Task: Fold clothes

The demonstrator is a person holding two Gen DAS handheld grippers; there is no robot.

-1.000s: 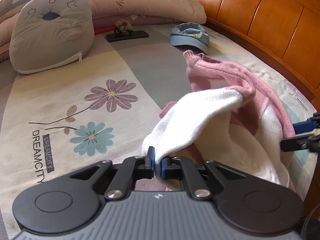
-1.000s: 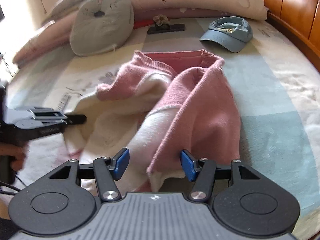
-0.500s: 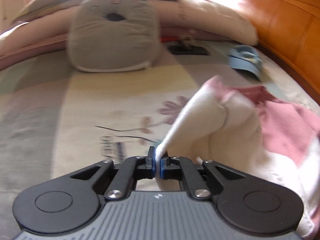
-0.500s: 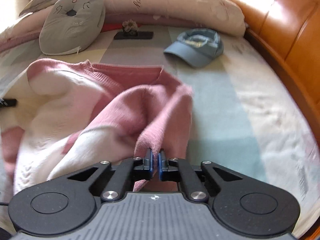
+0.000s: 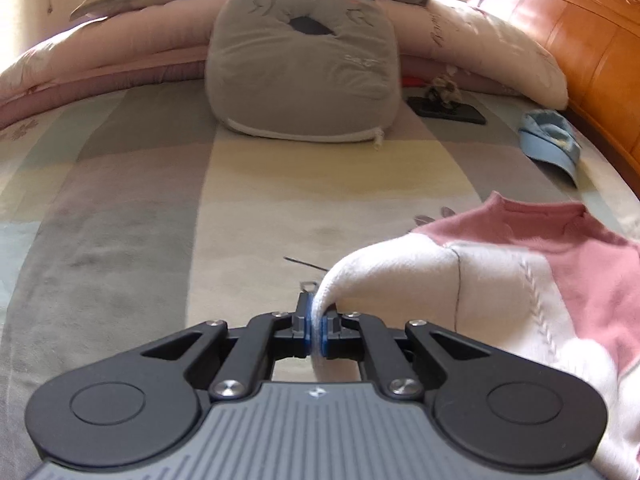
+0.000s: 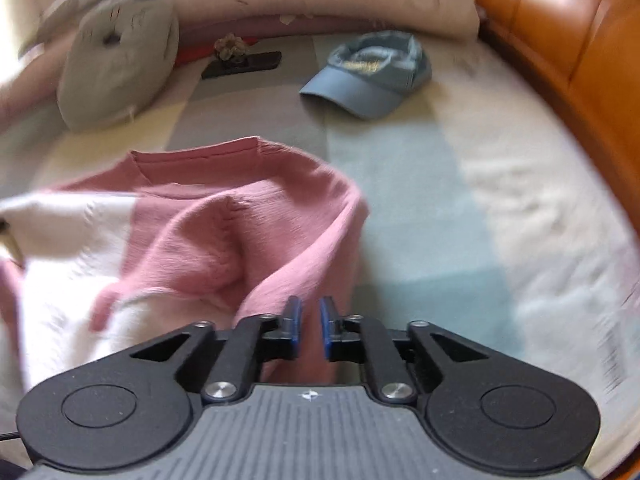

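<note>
A pink and white knitted sweater [image 5: 500,280] lies rumpled on the bed sheet [image 5: 120,240]. My left gripper [image 5: 316,320] is shut on a white edge of it and holds that edge pulled out to the left, just above the sheet. In the right wrist view the sweater's pink side [image 6: 240,232] bulges up in a fold, collar toward the pillows. My right gripper [image 6: 310,320] has its jaws opening, a narrow gap between the blue pads. Pink cloth lies in and under that gap, and the pads do not press on it.
A grey cat-face cushion [image 5: 304,72] leans on long pillows at the head of the bed. A blue cap [image 6: 372,76] and a black phone [image 6: 244,64] with a small ornament lie beyond the sweater. An orange wooden bed frame [image 6: 560,40] borders the right side.
My left gripper has drawn the white edge out to the left, spreading the sweater. My right gripper shut on the pink fold, carried it to the right, and its pads have now parted.
</note>
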